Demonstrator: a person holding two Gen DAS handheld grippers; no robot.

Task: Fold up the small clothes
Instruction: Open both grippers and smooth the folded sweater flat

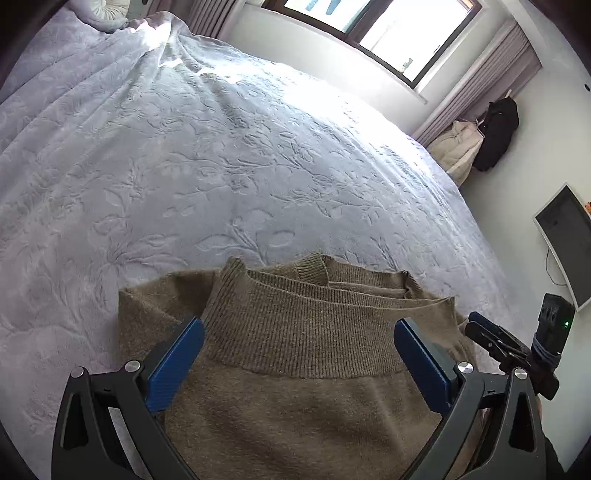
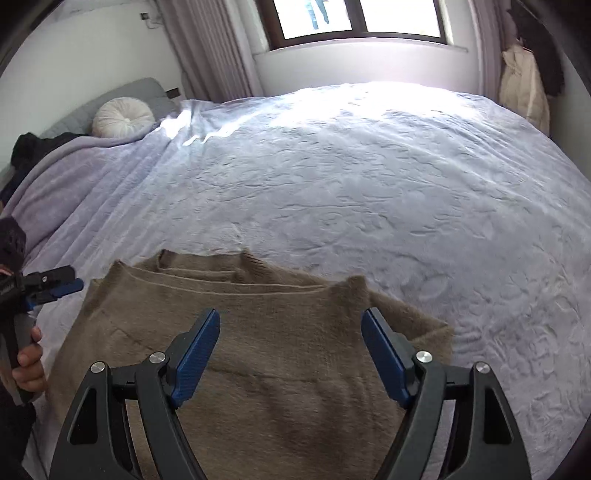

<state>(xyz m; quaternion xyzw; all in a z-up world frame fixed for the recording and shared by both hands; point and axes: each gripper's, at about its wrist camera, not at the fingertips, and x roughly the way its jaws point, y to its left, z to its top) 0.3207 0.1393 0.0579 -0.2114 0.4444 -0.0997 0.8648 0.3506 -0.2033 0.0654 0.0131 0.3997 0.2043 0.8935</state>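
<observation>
A brown knitted sweater (image 1: 295,332) lies folded on the pale lilac bedspread (image 1: 221,166), its ribbed band facing away from me. My left gripper (image 1: 299,325) hovers over the ribbed band with its blue fingers (image 1: 177,365) spread wide and nothing pinched between them. In the right wrist view the same sweater (image 2: 240,350) lies below my right gripper (image 2: 291,321), which is open above the cloth. The left gripper (image 2: 61,284) shows at the far left of that view, held by a hand. The right gripper (image 1: 495,339) appears at the right edge of the left wrist view.
The embossed bedspread (image 2: 369,184) stretches far beyond the sweater toward a window (image 2: 351,18). A round white cushion (image 2: 123,116) and dark clothing lie at the head of the bed. Coats (image 1: 487,136) hang by the curtain, and a monitor (image 1: 565,236) stands at the right.
</observation>
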